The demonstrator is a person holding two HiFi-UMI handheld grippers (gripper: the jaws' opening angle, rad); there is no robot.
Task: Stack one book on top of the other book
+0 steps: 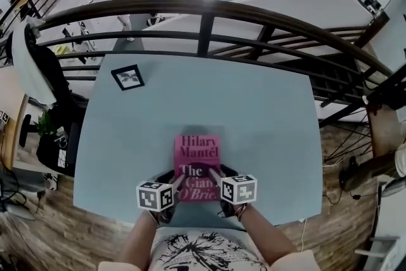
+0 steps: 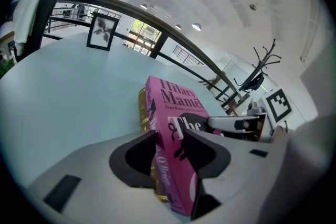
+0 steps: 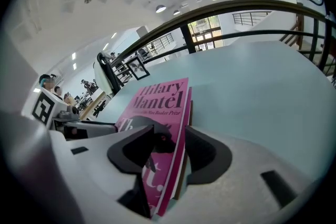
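A pink book [image 1: 198,155] lies cover up on a second book near the front edge of the pale blue table [image 1: 266,111]. The lower book shows only as a gold spine [image 2: 142,107] in the left gripper view and a thin dark edge [image 3: 190,110] in the right gripper view. My left gripper [image 1: 179,182] is shut on the pink book's [image 2: 173,99] near left corner, one jaw on the cover and one at the spine. My right gripper [image 1: 219,181] straddles the near right corner of the pink book [image 3: 157,99], and a gap shows beside its right jaw, so it is open.
A small black picture frame [image 1: 128,77] stands at the table's far left corner. A dark curved railing [image 1: 203,9] runs behind the table, with a lower floor beyond it. An office chair [image 1: 38,66] stands off the table's left side.
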